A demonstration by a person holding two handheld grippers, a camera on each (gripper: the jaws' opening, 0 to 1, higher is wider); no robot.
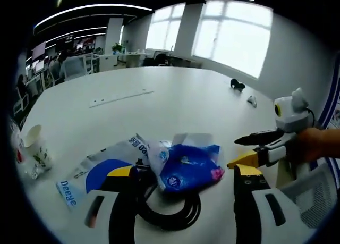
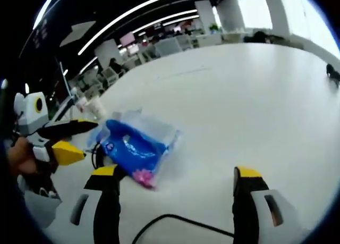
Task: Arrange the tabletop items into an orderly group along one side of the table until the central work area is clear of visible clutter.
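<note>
— Any lettering made out? Read "Deeale" or close to it, blue on white, on the flat white-and-blue packet [image 1: 101, 172] lying just left of the left gripper's left jaw, in the left gripper view.

— Anything more on that packet? Saw a few blue characters near its upper edge, above the left jaw, too smeared to read.

— And the blue plastic pack [image 1: 188, 167] between the jaws? Noticed a round white emblem on it, print too small to read. Same in the right gripper view [image 2: 133, 145], just above the left jaw: white marks, unreadable.
</note>
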